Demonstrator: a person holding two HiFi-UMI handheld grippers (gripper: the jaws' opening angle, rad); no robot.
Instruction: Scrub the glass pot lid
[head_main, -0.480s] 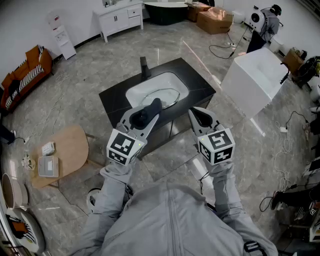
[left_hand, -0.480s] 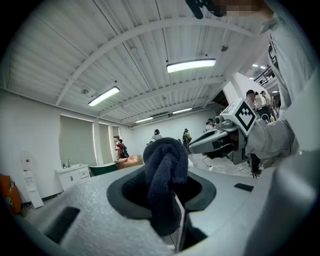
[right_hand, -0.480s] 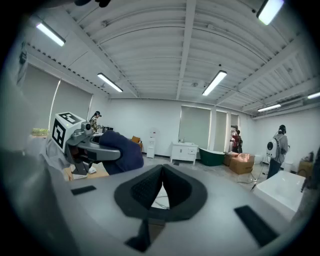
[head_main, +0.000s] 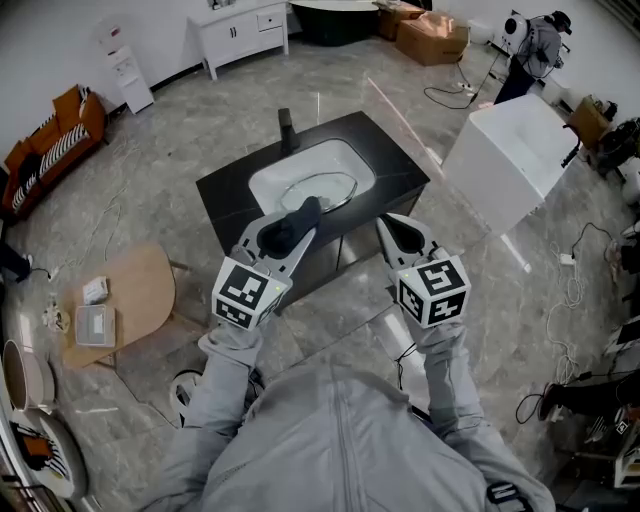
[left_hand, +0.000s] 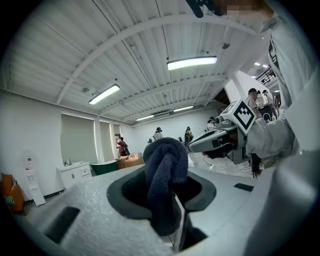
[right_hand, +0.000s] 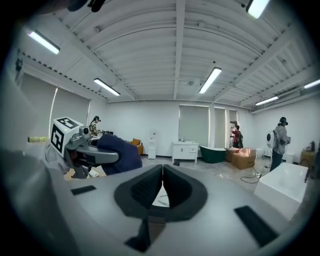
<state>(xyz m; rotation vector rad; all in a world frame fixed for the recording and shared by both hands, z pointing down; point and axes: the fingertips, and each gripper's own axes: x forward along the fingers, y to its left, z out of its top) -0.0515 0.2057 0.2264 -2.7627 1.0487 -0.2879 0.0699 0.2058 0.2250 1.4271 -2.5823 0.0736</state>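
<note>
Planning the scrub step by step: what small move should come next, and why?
Probably bring the left claw forward and down toward the glass lid in the sink: it grips the dark cloth, the lid lies untouched ahead, and the right claw is shut, empty.

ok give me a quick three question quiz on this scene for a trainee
1. True or false: the right gripper's fingers stand wide apart.
2. Where does the glass pot lid lie? A in the sink basin; B in the right gripper; C in the left gripper.
3. Fill in: the left gripper is shut on a dark blue ___.

Key: 1 false, its fingers are together on nothing; 2 A; 3 cloth.
</note>
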